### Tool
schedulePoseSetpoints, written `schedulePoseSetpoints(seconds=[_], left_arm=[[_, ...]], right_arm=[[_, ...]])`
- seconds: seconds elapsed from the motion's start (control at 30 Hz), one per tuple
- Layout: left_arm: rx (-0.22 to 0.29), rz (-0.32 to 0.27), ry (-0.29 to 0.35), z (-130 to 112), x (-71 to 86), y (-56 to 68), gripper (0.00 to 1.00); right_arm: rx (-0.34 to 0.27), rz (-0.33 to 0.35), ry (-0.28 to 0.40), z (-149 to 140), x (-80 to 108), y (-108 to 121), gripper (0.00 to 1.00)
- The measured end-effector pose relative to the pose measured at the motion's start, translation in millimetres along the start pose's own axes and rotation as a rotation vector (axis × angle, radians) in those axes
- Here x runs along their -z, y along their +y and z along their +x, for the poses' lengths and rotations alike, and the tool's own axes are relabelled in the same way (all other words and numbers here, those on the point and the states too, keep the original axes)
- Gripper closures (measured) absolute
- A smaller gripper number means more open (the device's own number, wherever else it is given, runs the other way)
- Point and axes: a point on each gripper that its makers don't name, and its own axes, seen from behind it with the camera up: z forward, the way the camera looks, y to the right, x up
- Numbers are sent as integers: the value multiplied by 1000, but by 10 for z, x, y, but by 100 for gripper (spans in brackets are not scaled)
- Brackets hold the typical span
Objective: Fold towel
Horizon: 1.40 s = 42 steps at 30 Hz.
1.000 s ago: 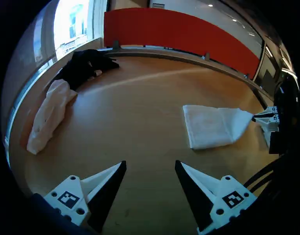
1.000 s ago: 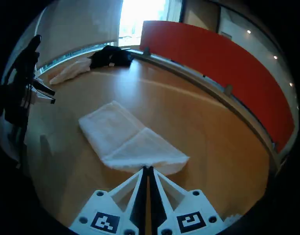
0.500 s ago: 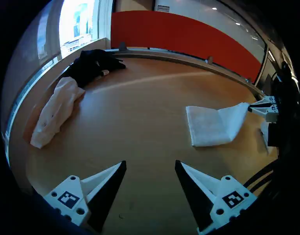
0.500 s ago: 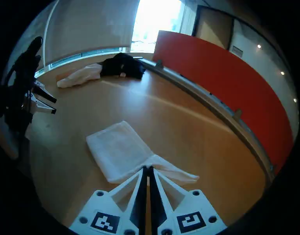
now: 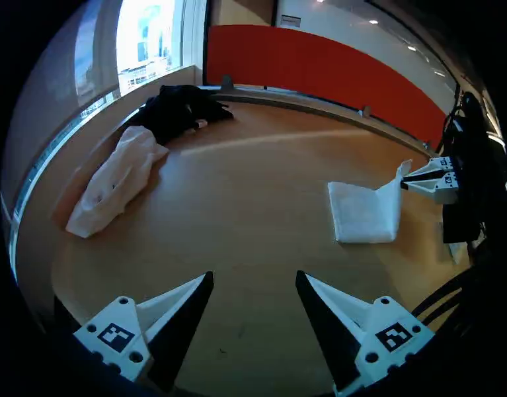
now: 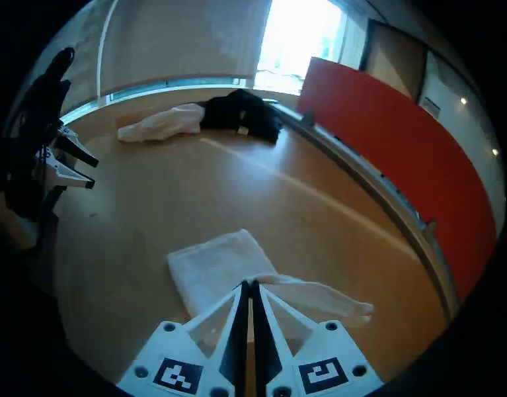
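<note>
Our right gripper (image 6: 251,286), fingers (image 6: 237,327) pinched shut on an edge of the towel (image 6: 213,268), has raised it higher above the half lying on the surface (image 6: 187,192), so we judge the fold midway, while our left gripper (image 5: 253,276) waits wide open, empty.

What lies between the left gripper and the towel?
Nothing but bare table: in the left gripper view, that stretch runs unbroken from the open left gripper to the towel.

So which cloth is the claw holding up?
The flat white towel, one edge pinched by the right claw. The crumpled white cloth and black cloth lie far off, untouched.
</note>
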Motion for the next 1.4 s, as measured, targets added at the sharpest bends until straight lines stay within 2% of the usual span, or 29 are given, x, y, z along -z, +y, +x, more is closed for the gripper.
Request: schedulePoseSetpoints(seconds=[0.17, 0.37, 0.6, 0.67, 0.73, 0.87, 0.93, 1.1, 1.4], left_arm=[[39, 14, 7, -84, 141, -85, 8], [57, 47, -6, -251, 213, -235, 8], [82, 46, -12, -348, 242, -250, 8], [82, 44, -13, -354, 239, -242, 8], [79, 42, -14, -355, 232, -232, 8], [71, 38, -14, -344, 221, -206, 8], [70, 36, -14, -339, 219, -194, 8], [68, 34, -12, -328, 226, -175, 8], [68, 34, -14, -329, 228, -156, 8]], right_arm=[[29, 64, -10, 92, -290, -313, 96], [42, 133, -41, 25, -601, -658, 96], [30, 161, -77, -88, -786, -785, 94], [24, 161, -76, -86, -784, -787, 91], [19, 161, -74, -82, -771, -787, 81], [7, 162, -69, -87, -715, -785, 43], [0, 157, -69, -104, -685, -776, 30], [-22, 127, -78, -218, -595, -724, 28], [-89, 80, -112, -601, -371, -620, 28]])
